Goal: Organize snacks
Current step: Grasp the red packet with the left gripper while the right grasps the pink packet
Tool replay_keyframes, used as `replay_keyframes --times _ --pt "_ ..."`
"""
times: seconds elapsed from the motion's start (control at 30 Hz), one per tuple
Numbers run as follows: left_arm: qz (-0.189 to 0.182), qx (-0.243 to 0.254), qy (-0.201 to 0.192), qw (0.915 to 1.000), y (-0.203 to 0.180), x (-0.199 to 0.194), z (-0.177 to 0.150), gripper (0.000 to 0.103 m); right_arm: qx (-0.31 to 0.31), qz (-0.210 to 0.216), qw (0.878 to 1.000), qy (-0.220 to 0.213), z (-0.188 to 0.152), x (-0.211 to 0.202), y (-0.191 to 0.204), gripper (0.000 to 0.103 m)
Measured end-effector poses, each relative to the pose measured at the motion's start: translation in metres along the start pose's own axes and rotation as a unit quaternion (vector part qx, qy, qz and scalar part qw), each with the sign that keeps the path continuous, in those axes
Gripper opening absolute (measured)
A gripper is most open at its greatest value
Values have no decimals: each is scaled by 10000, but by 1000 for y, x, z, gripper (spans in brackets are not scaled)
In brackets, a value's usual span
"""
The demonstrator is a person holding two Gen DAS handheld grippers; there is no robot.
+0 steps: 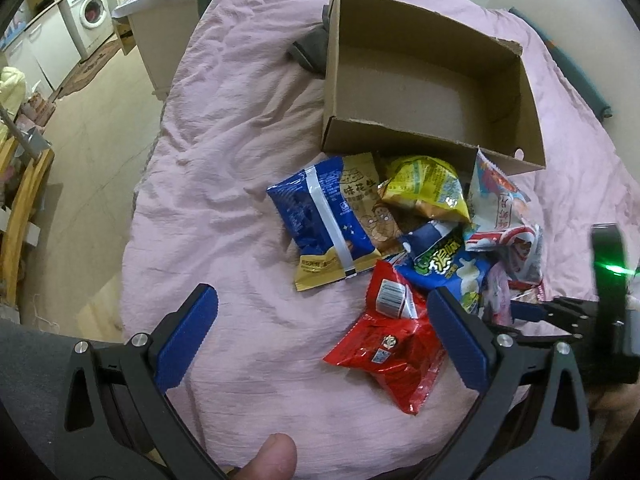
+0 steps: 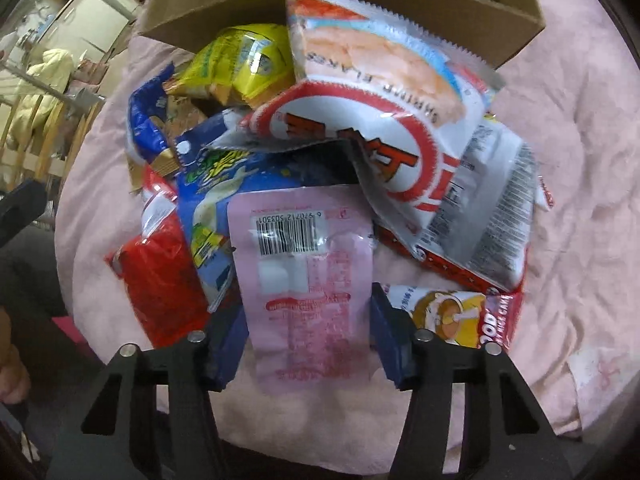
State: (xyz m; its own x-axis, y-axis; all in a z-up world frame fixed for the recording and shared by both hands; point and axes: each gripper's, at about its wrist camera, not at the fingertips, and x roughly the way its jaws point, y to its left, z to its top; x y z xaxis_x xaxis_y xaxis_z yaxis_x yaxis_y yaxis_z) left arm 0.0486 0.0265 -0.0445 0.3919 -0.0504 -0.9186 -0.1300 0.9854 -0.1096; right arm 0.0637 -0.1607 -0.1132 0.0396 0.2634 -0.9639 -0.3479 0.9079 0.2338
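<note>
Closing stage: barely begun, judging by a bare box and a full heap.
Right gripper (image 2: pixel 308 320): blue pads on either side of the pink pouch (image 2: pixel 308 268), low centre of the right wrist view; jaws narrowed close to the pouch's edges, but firm contact not certain, so not called a grip.
Left gripper (image 1: pixel 320 336): jaws wide apart, nothing between but pink bedsheet (image 1: pixel 224 128) and the corner of the red packet (image 1: pixel 392 348); right pad just beside that packet.
Thumb (image 1: pixel 272 458): bottom edge of the left wrist view, on the left tool.
Heap, near side: red packet, blue-and-green bag (image 1: pixel 448 268), pink pouch, red-and-white rice-cake pack (image 2: pixel 460 312) at lower right.
Heap, far side: dark blue packet (image 1: pixel 320 216), tan peanut bag (image 1: pixel 368 196), yellow bag (image 1: pixel 428 188), shrimp flakes bag (image 2: pixel 380 60), the last two against the box wall.
Cardboard box (image 1: pixel 532 116): upper right of the left wrist view, open, inside bare as far as visible.
Done: nothing boxed yet.
Left: every snack, likely the pink pouch first.
</note>
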Motion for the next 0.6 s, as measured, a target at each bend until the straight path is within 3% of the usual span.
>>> replay_keyframes --times 0.1,0.23,0.33,0.43,0.6 --pt "-25 5 69 10000 0 3 -1 103 -14 147 9999 -83 -12 -16 2 41" --pt "26 103 118 9999 -3 5 -1 103 71 320 9987 -399 -21 -31 -6 22" --pt "79 345 330 9988 -11 12 -5 103 227 504 9960 -702 -27 -44 -21 21" --pt "1 569 781 9953 -24 28 -11 103 403 780 9898 -1126 -27 -63 -37 21" --pt "-87 870 1285 9879 -53 55 -23 103 723 958 9816 -1484 -28 -77 -62 21"
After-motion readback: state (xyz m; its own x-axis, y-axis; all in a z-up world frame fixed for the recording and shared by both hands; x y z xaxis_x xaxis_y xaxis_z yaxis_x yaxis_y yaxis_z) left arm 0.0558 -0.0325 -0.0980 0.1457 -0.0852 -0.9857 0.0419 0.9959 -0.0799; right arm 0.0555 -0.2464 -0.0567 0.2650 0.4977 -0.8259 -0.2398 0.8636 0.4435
